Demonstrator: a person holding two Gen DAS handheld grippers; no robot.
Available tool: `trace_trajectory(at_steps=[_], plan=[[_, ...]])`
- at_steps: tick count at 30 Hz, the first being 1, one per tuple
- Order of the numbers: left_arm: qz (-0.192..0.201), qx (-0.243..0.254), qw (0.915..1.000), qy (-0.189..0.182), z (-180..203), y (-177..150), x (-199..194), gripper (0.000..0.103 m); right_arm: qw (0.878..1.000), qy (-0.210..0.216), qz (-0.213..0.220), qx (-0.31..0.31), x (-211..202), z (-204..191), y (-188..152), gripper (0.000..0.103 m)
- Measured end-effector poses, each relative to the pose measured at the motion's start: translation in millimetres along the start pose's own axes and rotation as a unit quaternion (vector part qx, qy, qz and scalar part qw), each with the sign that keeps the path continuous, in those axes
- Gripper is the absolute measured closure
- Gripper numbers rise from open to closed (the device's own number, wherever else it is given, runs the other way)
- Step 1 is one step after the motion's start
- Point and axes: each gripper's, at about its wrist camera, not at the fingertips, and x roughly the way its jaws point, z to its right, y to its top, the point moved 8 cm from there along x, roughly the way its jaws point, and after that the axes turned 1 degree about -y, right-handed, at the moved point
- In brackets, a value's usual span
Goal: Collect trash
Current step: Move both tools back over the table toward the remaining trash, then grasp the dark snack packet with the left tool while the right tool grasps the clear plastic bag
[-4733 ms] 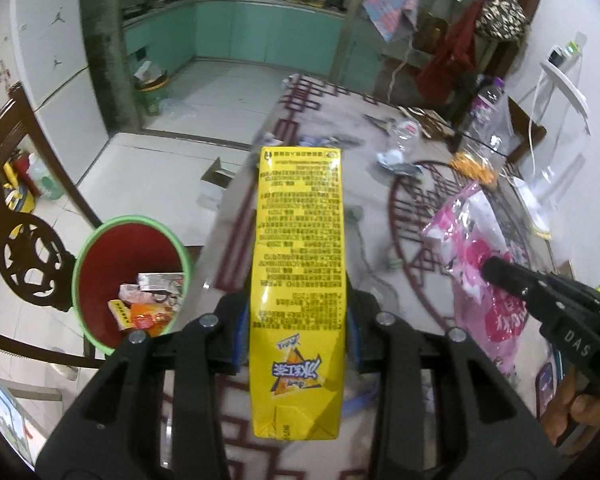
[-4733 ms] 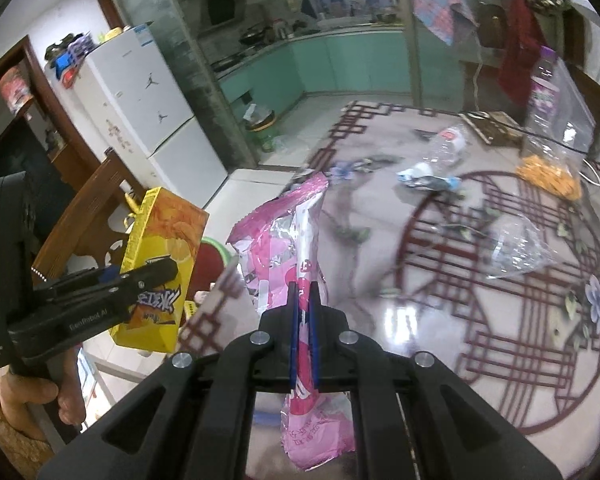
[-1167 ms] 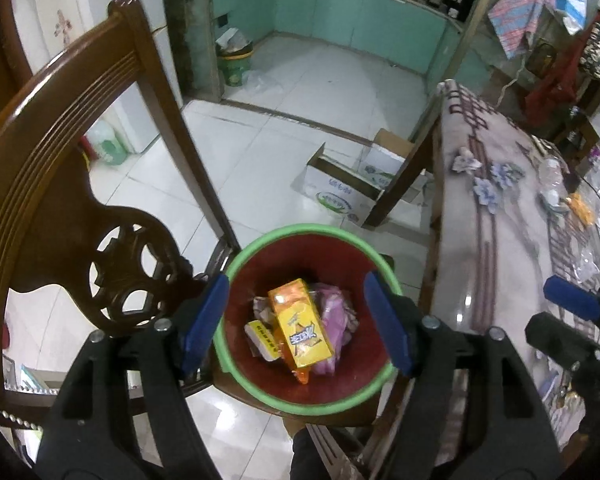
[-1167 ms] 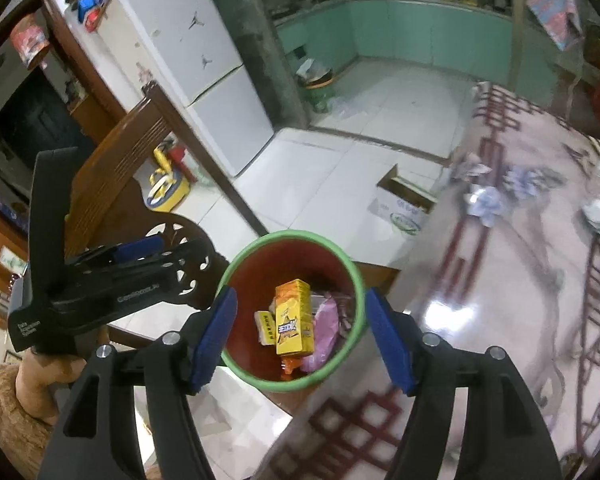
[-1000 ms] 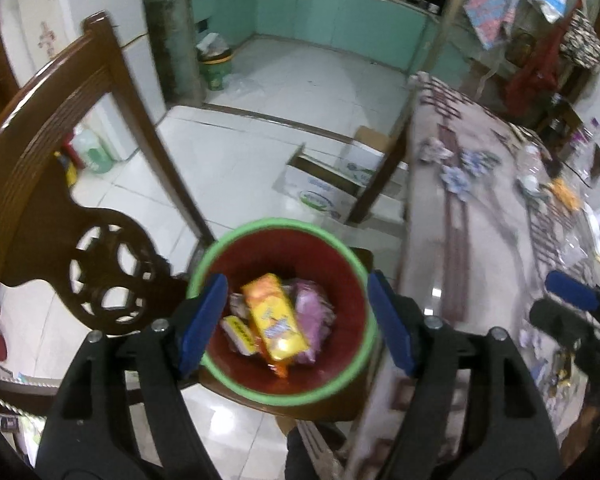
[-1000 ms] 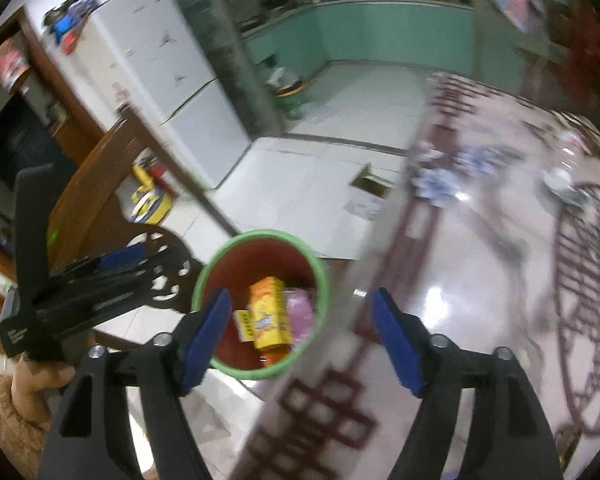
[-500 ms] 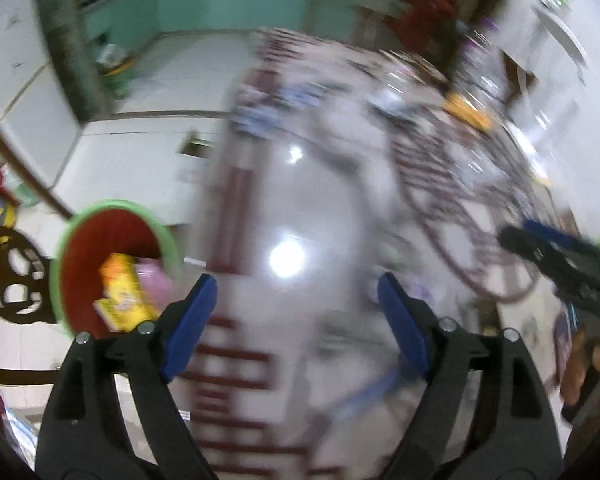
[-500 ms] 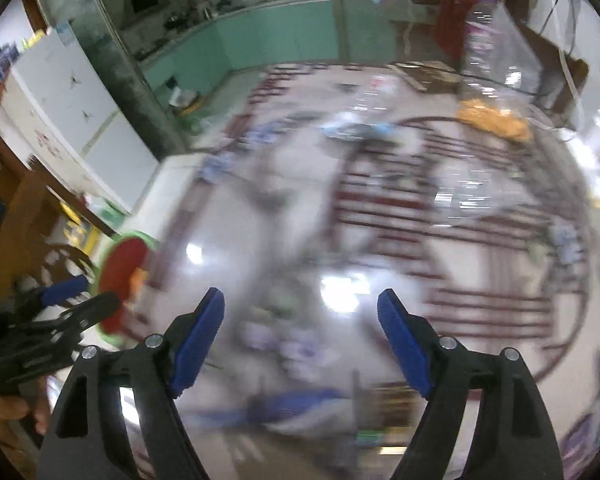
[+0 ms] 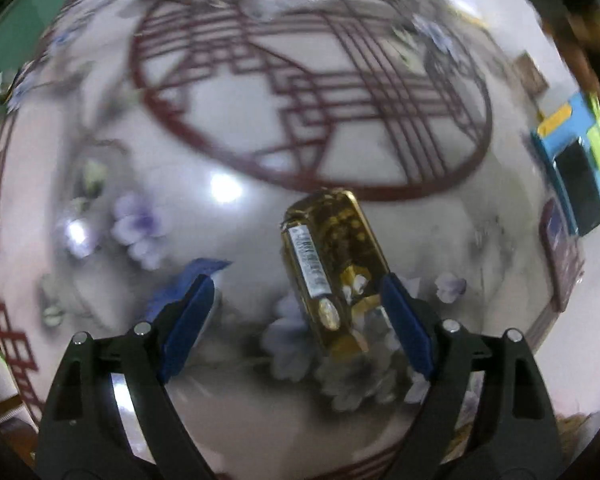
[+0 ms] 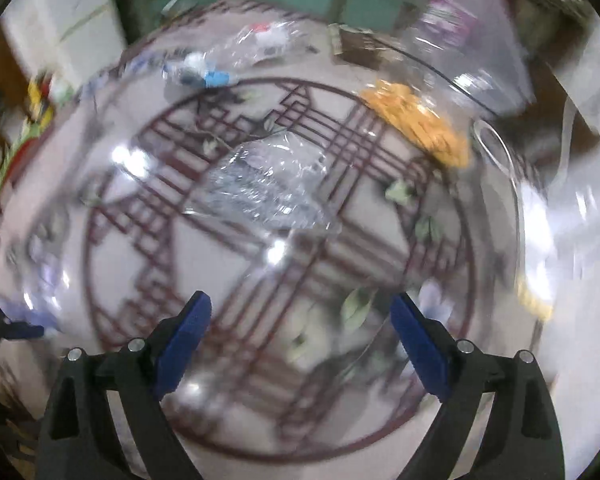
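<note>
Both tools empty: left tool (image 9: 296, 312) wide, straddle gold foil packet (image 9: 334, 268) squarely; right tool (image 10: 300, 336) opening above table (image 10: 380, 280).

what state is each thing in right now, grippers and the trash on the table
left gripper: open, empty, over the gold packet
right gripper: jaws opening, nothing between them
gold packet: lying flat on the table
clear plastic wrapper: crumpled, lying on the table
table: glossy, patterned
</note>
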Motion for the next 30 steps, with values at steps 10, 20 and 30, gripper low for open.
trace_trajectory(at_steps=[10, 20, 30], plan=[[-0.009, 0.023, 0.9995, 0.018, 18, 17, 20, 0.024, 0.967, 0.039, -0.063, -0.244, 68, -31, 56, 0.015], [0.015, -0.040, 0.9991, -0.007, -8, 38, 10, 0.078, 0.966, 0.113, -0.079, -0.218, 84, -42, 51, 0.061], [0.093, -0.083, 0.9921, 0.012, -47, 53, -48, 0.081, 0.976, 0.214, 0.041, 0.016, 6, -48, 12, 0.065]])
